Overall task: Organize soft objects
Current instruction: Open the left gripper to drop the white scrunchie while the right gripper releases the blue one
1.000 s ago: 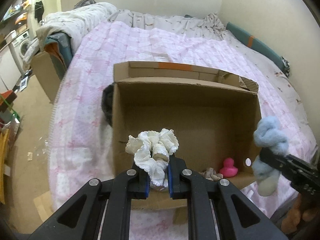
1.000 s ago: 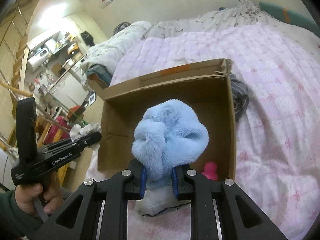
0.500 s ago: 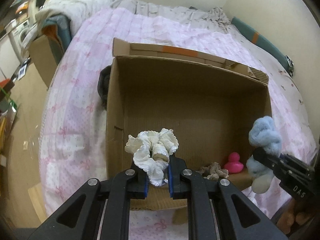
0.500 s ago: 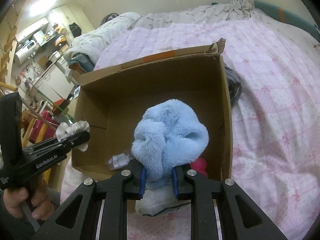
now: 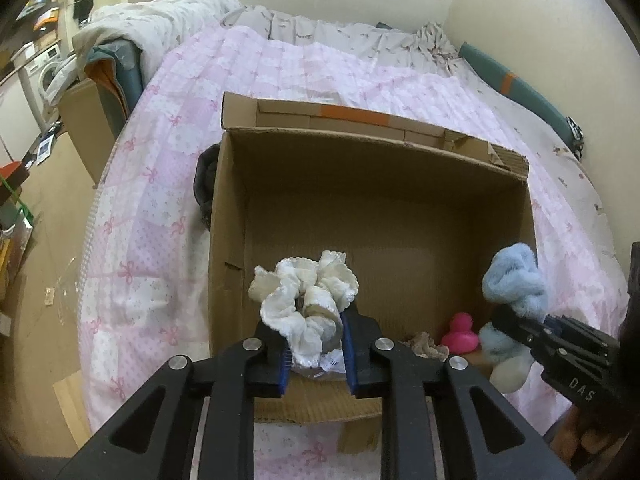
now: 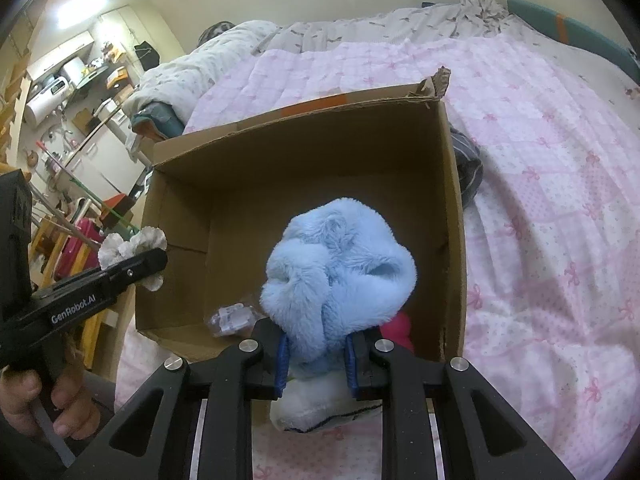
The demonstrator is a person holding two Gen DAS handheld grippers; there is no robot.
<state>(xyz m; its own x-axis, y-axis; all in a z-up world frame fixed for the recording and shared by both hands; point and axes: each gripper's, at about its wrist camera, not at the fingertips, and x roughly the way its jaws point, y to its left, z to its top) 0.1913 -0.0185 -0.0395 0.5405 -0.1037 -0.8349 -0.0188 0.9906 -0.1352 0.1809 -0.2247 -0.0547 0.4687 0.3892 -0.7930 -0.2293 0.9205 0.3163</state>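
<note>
A white frilly scrunchie [image 5: 306, 300] is held between the pads of the left tool [image 5: 314, 354], whose jaws are opening, over the near side of the cardboard box [image 5: 360, 200] on the bed [image 5: 160, 184]. A fluffy blue toy [image 6: 336, 268] is squeezed tight by the right tool [image 6: 315, 362] over the box's near right corner.

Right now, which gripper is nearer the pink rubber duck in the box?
Right. The right gripper, shut on the blue plush toy, sits just beside the pink rubber duck at the cardboard box's right corner. The left gripper, opening around the white scrunchie, is farther left.
</note>
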